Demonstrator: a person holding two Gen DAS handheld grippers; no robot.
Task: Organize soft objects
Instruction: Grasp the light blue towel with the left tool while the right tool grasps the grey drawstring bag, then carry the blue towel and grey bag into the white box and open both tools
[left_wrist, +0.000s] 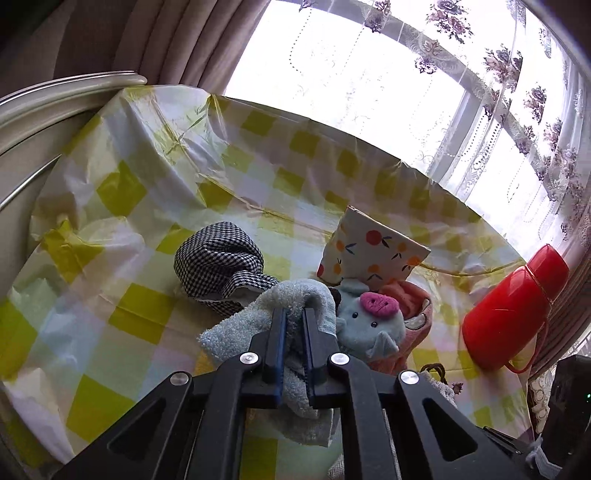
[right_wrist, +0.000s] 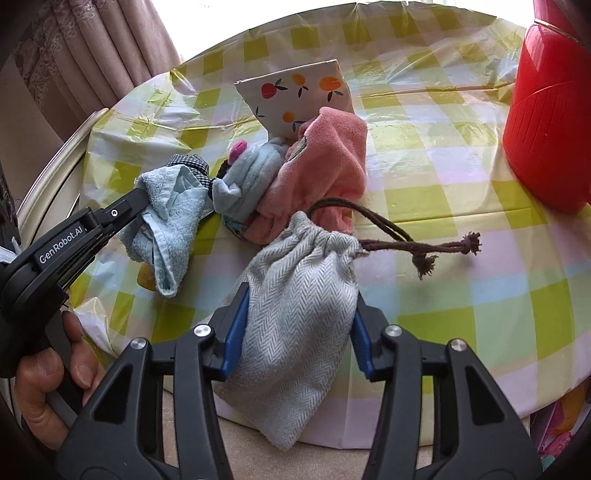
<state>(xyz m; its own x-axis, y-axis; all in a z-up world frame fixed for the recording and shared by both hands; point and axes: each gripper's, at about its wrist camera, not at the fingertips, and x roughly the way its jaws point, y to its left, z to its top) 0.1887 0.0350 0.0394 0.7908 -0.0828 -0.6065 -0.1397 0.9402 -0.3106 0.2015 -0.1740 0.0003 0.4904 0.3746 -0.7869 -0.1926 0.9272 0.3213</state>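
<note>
My left gripper (left_wrist: 294, 314) is clamped on a pale blue towel (left_wrist: 295, 299), fluffy and crumpled, lifted just above the table (right_wrist: 461, 177) near its front edge. My right gripper (right_wrist: 299, 295) squeezes a grey herringbone drawstring pouch (right_wrist: 295, 295) hanging over that front edge. Behind them a blue plush pig (left_wrist: 369, 321), a pink cloth (right_wrist: 332, 147) and a fruit-print box (right_wrist: 295, 92) cluster mid-table.

glossy plastic tablecloth (right_wrist: 424, 177); fluffy terry towel (right_wrist: 170, 221); herringbone woven pouch (right_wrist: 295, 317); shiny plastic flask (left_wrist: 513, 310).
</note>
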